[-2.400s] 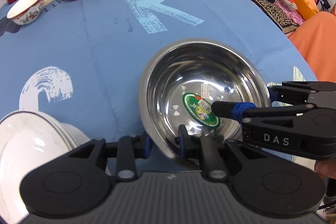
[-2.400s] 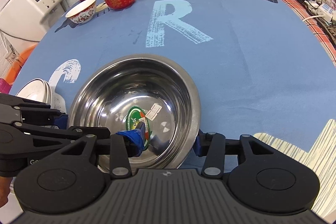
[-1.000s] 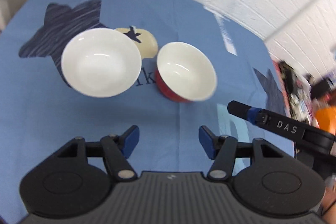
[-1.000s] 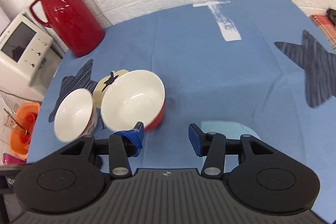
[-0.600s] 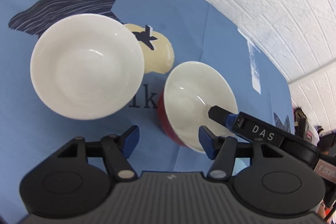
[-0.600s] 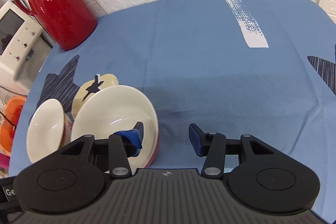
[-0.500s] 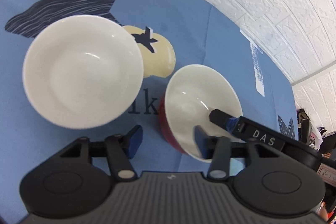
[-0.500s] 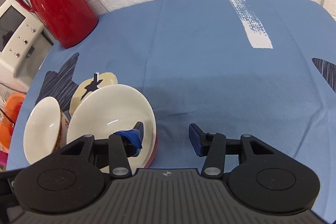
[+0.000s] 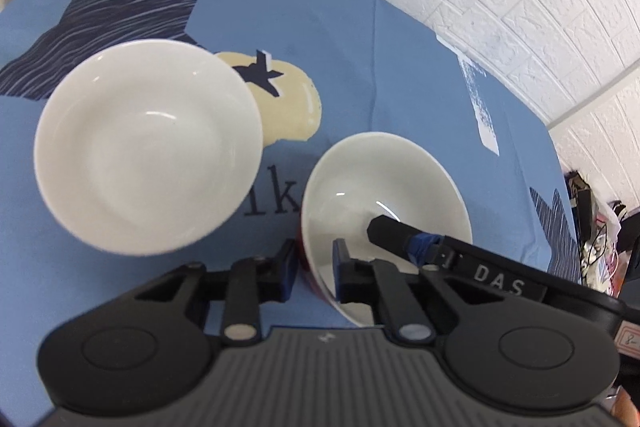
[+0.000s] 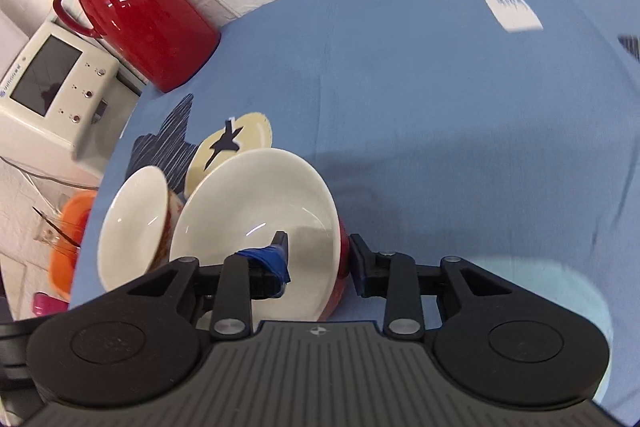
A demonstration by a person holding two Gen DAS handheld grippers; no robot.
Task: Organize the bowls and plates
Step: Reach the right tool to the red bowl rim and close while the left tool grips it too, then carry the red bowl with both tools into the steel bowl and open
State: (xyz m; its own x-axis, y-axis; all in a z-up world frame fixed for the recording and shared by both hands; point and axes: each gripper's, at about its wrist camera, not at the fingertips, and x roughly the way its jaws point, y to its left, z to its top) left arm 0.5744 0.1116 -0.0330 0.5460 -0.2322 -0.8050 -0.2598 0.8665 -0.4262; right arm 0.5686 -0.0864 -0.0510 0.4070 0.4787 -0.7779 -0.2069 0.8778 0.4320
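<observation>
Gripping of the red bowl is the step in hand, and it is being done by both claws at once. In the left wrist view the left claw is seen at lower centre, its two blue-padded fingers narrowed onto the near rim of the bowl, one pad outside the red wall and one inside against the white lining; whether the pads are pressed home cannot be told for certain, but the wall is between them. The right claw is set across the same bowl's rim in the right wrist view, one finger inside the white interior, the other outside by the red wall, and a gap still seems to be left on the outer side. The bowl stands on the blue-clothed desk, lower centre-right in the left view. Just beside it, to the left of the frame, a second bowl with a white interior is seen, patterned outside in the right view; the two look close, perhaps touching. A red thermos jug is kept at the upper left, with a white appliance beside it. Next, the grip would likely be completed and the red bowl lifted level, clear of its neighbour, probably for stacking; a slip of the glazed rim is the risk.
</observation>
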